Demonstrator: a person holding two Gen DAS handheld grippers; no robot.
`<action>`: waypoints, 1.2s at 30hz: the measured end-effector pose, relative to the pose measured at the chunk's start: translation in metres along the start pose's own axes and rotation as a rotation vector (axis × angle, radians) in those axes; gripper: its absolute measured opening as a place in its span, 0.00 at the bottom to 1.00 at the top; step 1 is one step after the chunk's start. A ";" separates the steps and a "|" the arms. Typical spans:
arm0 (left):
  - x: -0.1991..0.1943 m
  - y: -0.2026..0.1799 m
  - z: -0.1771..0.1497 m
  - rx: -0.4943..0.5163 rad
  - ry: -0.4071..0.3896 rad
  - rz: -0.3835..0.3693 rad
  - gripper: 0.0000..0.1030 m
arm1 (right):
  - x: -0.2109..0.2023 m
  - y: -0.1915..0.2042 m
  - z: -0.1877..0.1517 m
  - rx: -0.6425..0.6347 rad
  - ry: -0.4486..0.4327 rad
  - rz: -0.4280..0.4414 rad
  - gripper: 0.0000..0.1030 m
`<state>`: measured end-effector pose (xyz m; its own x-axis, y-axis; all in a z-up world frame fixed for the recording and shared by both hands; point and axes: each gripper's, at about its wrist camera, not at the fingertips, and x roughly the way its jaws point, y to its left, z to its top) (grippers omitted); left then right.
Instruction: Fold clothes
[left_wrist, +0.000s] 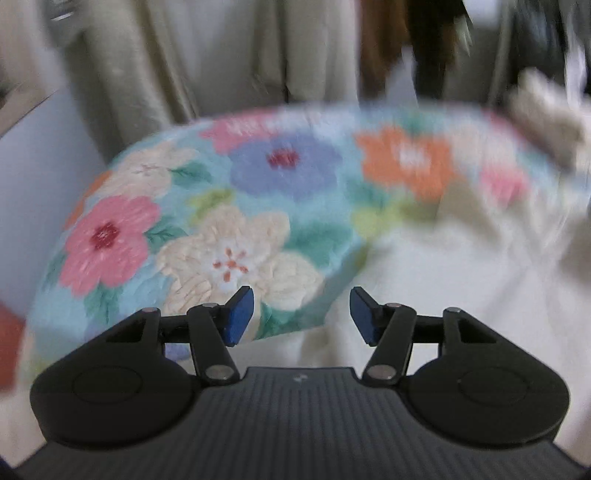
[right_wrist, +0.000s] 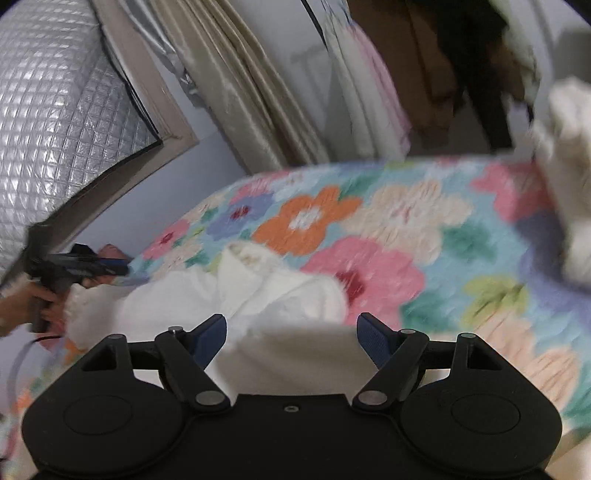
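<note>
On the bed, nearest the lenses, both tools hang over a white garment (right_wrist: 236, 295) with jaws spread wide and nothing between the blue pads. Left gripper (left_wrist: 302, 315): pads apart, above the line where the cream cloth (left_wrist: 424, 280) meets the quilt. Right gripper (right_wrist: 291, 339): equally wide, directly above a flat fold of the same white fabric. Judgement: both open because a grasp point is being sought; no edge is pinched yet.

Garment: soft, thick, slightly fuzzy, probably knit or fleece; bunched into rolls mid-bed, flatter near the right tool. It lies on the quilt, towards the near left part of the bed. In the right wrist view the left gripper (right_wrist: 79, 266) shows at the garment's far left end, held in the person's hand (right_wrist: 35, 304); contact with cloth cannot be told.

Beneath: floral quilt (right_wrist: 388, 229), puckered stitched texture, large pink, orange, blue and cream flowers on turquoise.

Farther right: another pale cloth heap (right_wrist: 569, 177), blurred.

Beyond: beige pleated curtain (right_wrist: 236, 85), quilted silver panel (right_wrist: 55, 103) in a frame.
</note>
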<state>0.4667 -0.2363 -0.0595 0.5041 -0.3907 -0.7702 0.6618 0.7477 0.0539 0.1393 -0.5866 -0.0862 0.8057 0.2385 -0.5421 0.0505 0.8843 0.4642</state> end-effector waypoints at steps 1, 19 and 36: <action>0.011 0.004 -0.001 -0.007 0.027 0.008 0.58 | 0.003 0.001 0.001 0.016 0.011 -0.004 0.79; -0.028 0.042 -0.053 -0.346 -0.127 0.211 0.00 | 0.070 0.042 0.053 0.200 0.075 -0.117 0.83; 0.018 -0.042 0.039 -0.266 -0.182 -0.268 0.71 | 0.116 -0.011 0.032 0.443 0.391 -0.347 0.93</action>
<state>0.4693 -0.2957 -0.0510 0.4388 -0.6609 -0.6088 0.6283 0.7100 -0.3179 0.2516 -0.5811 -0.1316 0.4315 0.1721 -0.8855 0.5713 0.7076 0.4159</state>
